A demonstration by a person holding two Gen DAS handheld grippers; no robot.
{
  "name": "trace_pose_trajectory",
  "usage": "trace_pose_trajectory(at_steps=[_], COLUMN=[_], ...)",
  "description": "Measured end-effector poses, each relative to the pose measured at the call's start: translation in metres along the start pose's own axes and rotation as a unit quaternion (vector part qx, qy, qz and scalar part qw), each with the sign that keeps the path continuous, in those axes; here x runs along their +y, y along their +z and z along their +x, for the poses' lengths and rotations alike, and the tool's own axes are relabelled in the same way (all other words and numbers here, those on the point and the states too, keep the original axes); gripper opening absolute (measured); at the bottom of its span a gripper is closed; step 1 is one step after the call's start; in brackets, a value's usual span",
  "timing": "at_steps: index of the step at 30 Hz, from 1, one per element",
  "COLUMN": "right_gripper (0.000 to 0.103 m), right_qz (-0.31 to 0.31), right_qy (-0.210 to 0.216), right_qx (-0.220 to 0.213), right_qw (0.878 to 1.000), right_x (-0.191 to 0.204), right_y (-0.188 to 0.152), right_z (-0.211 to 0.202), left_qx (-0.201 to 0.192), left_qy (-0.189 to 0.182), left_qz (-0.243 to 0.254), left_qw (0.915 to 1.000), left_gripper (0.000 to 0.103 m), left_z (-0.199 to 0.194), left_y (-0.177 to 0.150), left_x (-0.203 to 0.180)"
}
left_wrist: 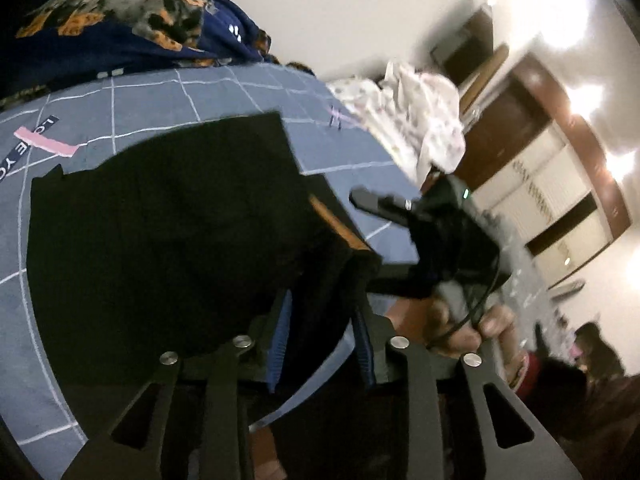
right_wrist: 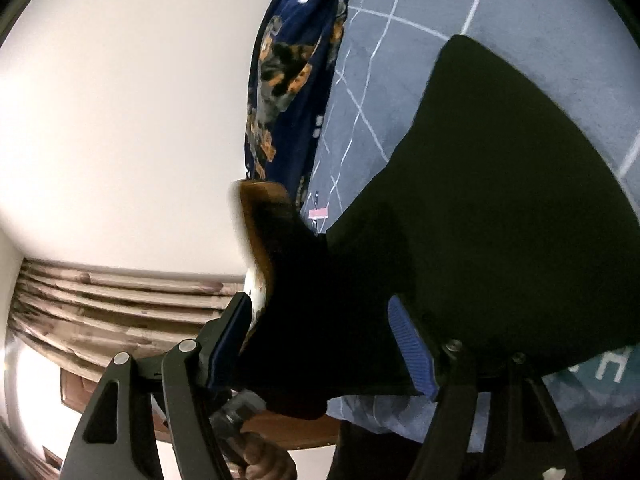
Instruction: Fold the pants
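A blue sheet (left_wrist: 224,92) with white grid lines covers the bed; the black pants (left_wrist: 160,240) lie spread across it, their near edge lifted toward both cameras; a navy blanket (left_wrist: 132,20) with orange and grey animal prints is bunched at the far side, and a pale floral cloth (left_wrist: 420,120) sits heaped at the bed's edge; the left gripper (left_wrist: 320,336) pinches a fold of the pants between nearly closed blue pads; the right gripper (right_wrist: 320,344) stands wide, black cloth filling the gap between its pads (right_wrist: 412,348), though I cannot tell whether it grips.
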State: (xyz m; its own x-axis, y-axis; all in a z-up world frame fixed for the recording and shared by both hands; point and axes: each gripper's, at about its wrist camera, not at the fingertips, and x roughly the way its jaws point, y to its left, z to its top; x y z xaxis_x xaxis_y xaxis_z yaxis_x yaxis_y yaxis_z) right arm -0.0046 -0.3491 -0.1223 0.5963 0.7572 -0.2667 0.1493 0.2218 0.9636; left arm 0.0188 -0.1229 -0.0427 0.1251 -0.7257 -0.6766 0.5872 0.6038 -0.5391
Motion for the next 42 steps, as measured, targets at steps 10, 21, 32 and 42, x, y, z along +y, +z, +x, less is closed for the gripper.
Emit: trace_pose_trajectory(at_steps=[10,21,32,42], right_gripper=[0.07,0.07,0.07,0.054], right_qz=[-0.011,-0.099,-0.153,-0.2], right_qy=[-0.029,-0.15,-0.162,-0.197], right_qx=[0.009,0.036,0.101,0.112], right_qw=[0.999,0.983,0.97,0.953], right_x=[0.008,0.023,0.026,0.026], right_y=[-0.004,0.02,0.028,0.025], right_z=[0.003,0.018,0.063,0.063], left_qx=[-0.047,-0.051,-0.032,-0.033], left_qy=[0.014,0.089,0.105,0.088], left_qz=[-0.024,-0.103,-0.097,-0.119], left_qw=[0.9985,0.9893,0.9892,0.9884], left_gripper=[0.06,0.061,0.061,0.061], left_z=[-0.04,-0.061,-0.048,-0.048], left_y=[-0.004,-0.046,-0.056,-0.06], left_x=[0.015,0.087,0.096,0.107])
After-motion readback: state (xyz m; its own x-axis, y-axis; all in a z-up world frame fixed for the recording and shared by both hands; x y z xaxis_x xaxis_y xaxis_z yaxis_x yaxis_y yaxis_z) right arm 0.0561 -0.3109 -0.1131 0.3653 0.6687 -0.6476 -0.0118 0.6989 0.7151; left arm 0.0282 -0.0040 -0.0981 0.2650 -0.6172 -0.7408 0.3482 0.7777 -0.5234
